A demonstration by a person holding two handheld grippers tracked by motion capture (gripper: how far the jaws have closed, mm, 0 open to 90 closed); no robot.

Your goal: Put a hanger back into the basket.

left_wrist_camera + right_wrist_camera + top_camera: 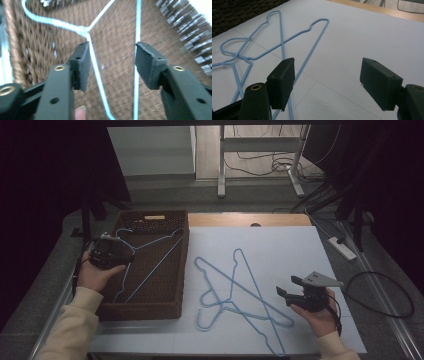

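Wicker basket [150, 307] w/ one blue hanger [96, 60] under left hand-held gripper [111, 62], jaws apart, nothing held: drop-off step looks done. Right hand-held gripper [327, 82] wide open, empty; two crossed hangers [235, 292] just ahead on surface [290, 250]. Next, prob: pinch nearest wire, carry to basket.

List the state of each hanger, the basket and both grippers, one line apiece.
hanger in the basket: lying flat on the basket floor, released.
two hangers on the table: lying flat, crossed over each other, untouched.
wicker basket: upright, holding one hanger.
left gripper: open above the basket, nothing gripped.
right gripper: open, empty, beside the table hangers.
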